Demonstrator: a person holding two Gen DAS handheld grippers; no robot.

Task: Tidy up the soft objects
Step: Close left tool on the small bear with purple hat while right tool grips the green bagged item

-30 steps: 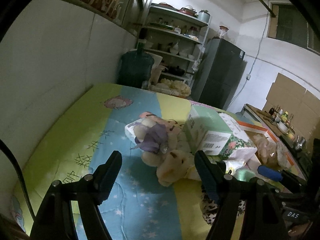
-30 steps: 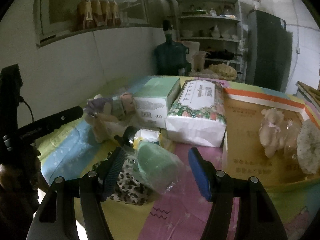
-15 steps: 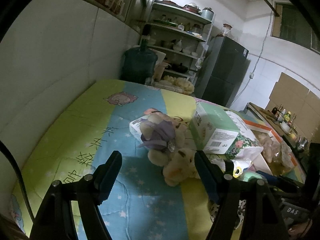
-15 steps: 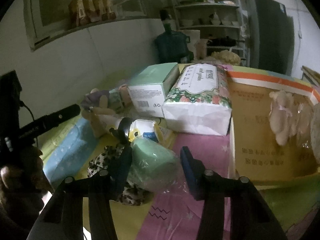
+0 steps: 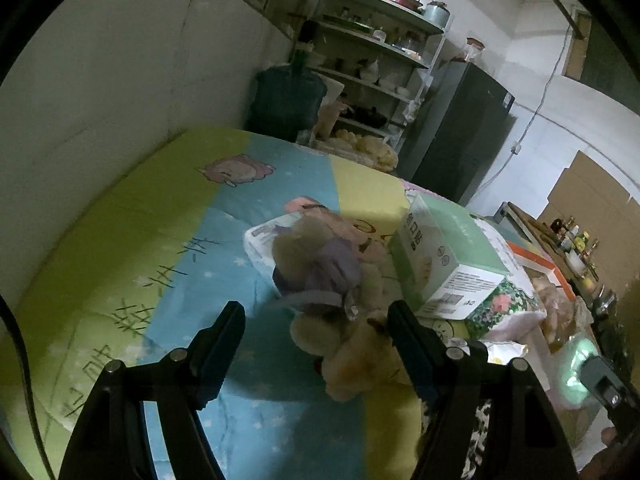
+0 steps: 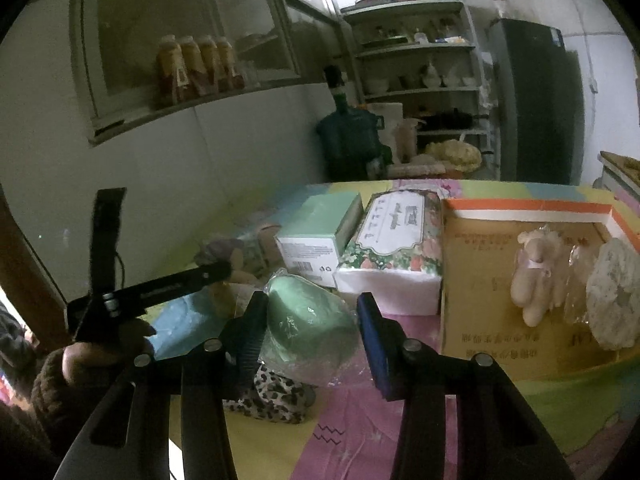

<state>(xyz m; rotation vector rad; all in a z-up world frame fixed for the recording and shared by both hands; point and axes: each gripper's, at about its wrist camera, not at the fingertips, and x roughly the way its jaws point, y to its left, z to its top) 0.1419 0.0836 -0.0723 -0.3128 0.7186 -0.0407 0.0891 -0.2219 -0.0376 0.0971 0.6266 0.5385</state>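
The right gripper [image 6: 312, 332], half-closed, straddles the bagged green bundle [image 6: 310, 326] near the cardboard tray [image 6: 520, 210], which lies right, while the left gripper [image 5: 316, 336] gapes empty.

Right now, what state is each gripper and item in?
Left gripper: open, plush toy between its fingers.
Right gripper: open around green bagged bundle.
Plush toy: lying on blanket.
Cardboard tray: holding a pale plush.
Green box: closed.
Tissue pack: sealed.
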